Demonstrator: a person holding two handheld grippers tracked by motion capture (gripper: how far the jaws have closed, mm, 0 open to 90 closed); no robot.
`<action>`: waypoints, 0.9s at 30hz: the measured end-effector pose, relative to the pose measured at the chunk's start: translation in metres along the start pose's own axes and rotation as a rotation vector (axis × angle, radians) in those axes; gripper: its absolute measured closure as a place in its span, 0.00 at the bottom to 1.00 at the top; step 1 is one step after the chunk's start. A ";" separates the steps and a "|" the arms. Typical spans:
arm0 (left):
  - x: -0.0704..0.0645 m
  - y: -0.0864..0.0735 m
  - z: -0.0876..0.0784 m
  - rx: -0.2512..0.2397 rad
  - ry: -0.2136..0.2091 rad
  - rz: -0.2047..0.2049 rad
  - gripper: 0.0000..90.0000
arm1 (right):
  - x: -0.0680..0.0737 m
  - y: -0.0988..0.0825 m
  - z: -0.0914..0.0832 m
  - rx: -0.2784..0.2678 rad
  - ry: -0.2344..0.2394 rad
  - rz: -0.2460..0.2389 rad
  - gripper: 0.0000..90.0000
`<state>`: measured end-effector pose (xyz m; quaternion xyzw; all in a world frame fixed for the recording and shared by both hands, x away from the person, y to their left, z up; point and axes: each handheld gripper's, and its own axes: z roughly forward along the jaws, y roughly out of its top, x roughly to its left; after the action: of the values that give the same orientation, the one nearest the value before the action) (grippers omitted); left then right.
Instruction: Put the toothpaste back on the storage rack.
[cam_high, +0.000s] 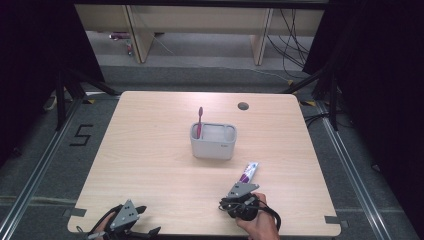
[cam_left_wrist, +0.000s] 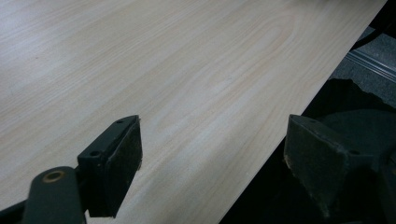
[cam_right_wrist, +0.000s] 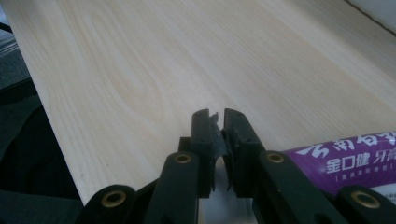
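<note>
The toothpaste tube (cam_high: 249, 172) is lying near the bench's (cam_high: 150, 165) front edge, right of the middle. Its flat crimped end is being clamped by the right tool (cam_right_wrist: 218, 122). It is being judged light, soft and squashable; the crimp is the firmest hold. The left tool (cam_left_wrist: 212, 163) is being held apart, empty.

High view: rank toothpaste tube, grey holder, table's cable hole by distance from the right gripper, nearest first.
1. Toothpaste tube: just beyond the right gripper, near the table's front right.
2. Grey holder: mid-table, with a pink toothbrush standing in its left compartment.
3. Cable hole: near the far edge.
</note>
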<state>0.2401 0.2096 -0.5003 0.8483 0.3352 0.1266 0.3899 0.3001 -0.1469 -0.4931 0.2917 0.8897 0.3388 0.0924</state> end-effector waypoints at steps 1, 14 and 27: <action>0.001 0.000 0.000 0.000 0.000 0.007 0.21 | 0.000 -0.001 0.000 -0.002 0.001 -0.003 0.92; 0.001 -0.001 -0.001 0.001 0.009 0.012 0.21 | -0.002 -0.022 -0.019 0.013 -0.026 0.025 0.92; -0.001 0.000 -0.001 -0.006 -0.004 0.009 0.21 | -0.015 -0.041 -0.038 0.010 -0.072 0.083 0.93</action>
<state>0.2388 0.2095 -0.5001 0.8490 0.3300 0.1277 0.3925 0.2793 -0.2013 -0.4918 0.3411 0.8746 0.3271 0.1089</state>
